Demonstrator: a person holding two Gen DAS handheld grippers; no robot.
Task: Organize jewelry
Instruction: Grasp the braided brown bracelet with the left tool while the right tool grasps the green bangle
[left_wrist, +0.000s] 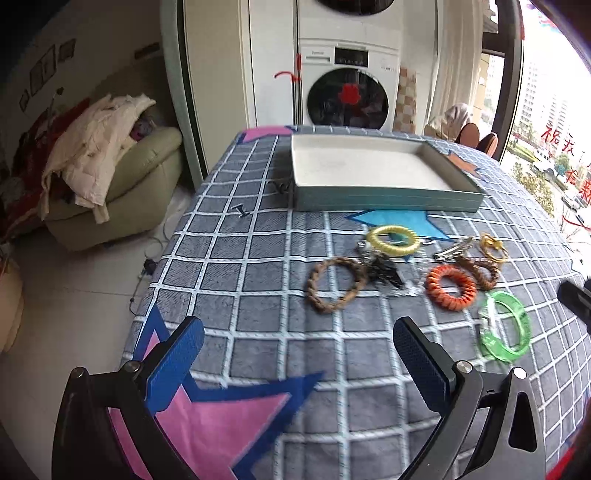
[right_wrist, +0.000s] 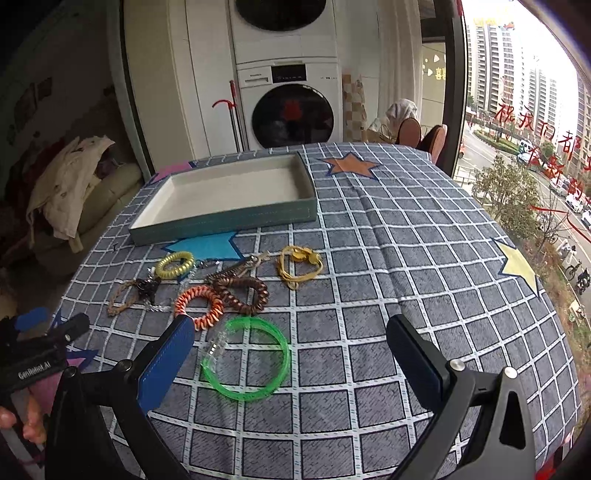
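Observation:
Several pieces of jewelry lie on the checked tablecloth: a green bangle (left_wrist: 506, 330) (right_wrist: 248, 360), an orange coil bracelet (left_wrist: 450, 287) (right_wrist: 199, 302), a brown coil bracelet (right_wrist: 242, 290), a yellow coil bracelet (left_wrist: 393, 240) (right_wrist: 174, 264), a braided brown bracelet (left_wrist: 336, 285), a gold chain (right_wrist: 299, 266) and a black piece (left_wrist: 384, 273). An empty teal tray (left_wrist: 388, 201) (right_wrist: 221, 221) stands behind them. My left gripper (left_wrist: 299, 350) is open and empty, short of the braided bracelet. My right gripper (right_wrist: 291, 347) is open and empty, just above the green bangle.
The table drops off at its left edge (left_wrist: 159, 266) toward a sofa with clothes (left_wrist: 110, 166). A washer and dryer stack (right_wrist: 291, 107) stands behind the table. A window (right_wrist: 535, 147) runs along the right side. The left gripper's body (right_wrist: 33, 354) shows at the lower left of the right wrist view.

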